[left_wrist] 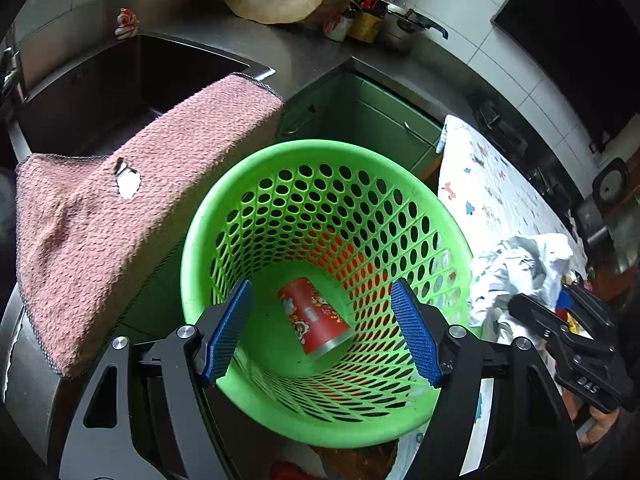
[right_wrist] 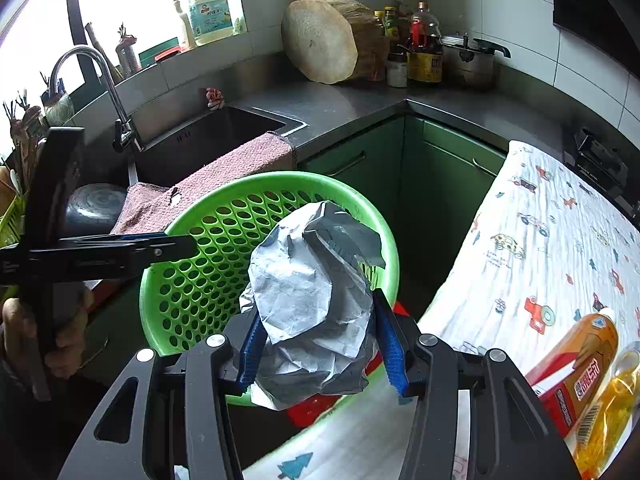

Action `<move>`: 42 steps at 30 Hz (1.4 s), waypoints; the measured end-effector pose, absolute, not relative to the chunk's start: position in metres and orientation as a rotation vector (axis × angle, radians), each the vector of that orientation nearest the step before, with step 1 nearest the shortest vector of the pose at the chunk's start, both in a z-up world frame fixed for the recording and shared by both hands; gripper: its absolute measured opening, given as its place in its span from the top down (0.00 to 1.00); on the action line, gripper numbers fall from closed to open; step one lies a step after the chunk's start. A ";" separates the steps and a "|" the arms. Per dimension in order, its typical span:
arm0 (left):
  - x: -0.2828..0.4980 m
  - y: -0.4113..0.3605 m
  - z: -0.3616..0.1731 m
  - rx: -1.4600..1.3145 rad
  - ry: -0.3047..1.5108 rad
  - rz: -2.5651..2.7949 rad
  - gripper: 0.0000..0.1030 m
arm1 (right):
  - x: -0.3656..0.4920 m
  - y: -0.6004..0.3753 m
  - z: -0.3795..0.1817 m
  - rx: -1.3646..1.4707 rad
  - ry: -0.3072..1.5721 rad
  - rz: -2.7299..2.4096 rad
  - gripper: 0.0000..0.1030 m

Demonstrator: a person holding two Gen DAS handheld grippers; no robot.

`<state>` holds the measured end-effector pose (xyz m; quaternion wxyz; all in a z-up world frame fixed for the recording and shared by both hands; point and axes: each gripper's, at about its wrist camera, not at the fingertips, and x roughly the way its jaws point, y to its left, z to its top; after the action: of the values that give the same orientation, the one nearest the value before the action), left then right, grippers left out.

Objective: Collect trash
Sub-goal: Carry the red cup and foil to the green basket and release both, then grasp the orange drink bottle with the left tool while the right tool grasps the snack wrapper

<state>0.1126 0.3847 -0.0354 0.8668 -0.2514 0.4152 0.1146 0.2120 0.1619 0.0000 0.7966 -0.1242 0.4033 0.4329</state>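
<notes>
A green perforated basket (left_wrist: 200, 240) stands between the counter and the table; it also shows in the right wrist view (right_wrist: 160, 292). A red paper cup (left_wrist: 312, 320) lies on its side at the bottom. My left gripper (left_wrist: 320, 332) is open and empty above the basket mouth. My right gripper (right_wrist: 316, 344) is shut on a crumpled grey-white paper ball (right_wrist: 312, 300), held at the basket's near rim. In the left wrist view the paper ball (left_wrist: 520, 264) and right gripper (left_wrist: 568, 332) sit just right of the basket.
A pink towel (left_wrist: 120, 220) hangs over the sink edge (left_wrist: 256, 68) left of the basket. A table with a patterned cloth (right_wrist: 540, 240) is on the right, holding an orange bottle (right_wrist: 580, 360) and a yellow bottle (right_wrist: 612, 412). Green cabinets (right_wrist: 420, 184) stand behind.
</notes>
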 end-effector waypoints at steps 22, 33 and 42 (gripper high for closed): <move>0.083 0.355 -0.016 -0.468 0.814 0.268 0.24 | 0.208 0.115 0.017 -0.172 0.826 0.858 0.14; 0.103 0.294 -0.010 -0.408 0.825 0.169 0.22 | 0.189 -0.019 0.009 -0.216 0.816 0.700 0.11; 0.116 0.258 -0.004 -0.370 0.836 0.129 0.19 | 0.188 -0.116 -0.012 -0.283 0.869 0.671 0.10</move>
<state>0.1155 0.2584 -0.0037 0.8954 -0.1785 0.4032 0.0621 0.1881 -0.1160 -0.0120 0.8435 -0.1342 0.4116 0.3180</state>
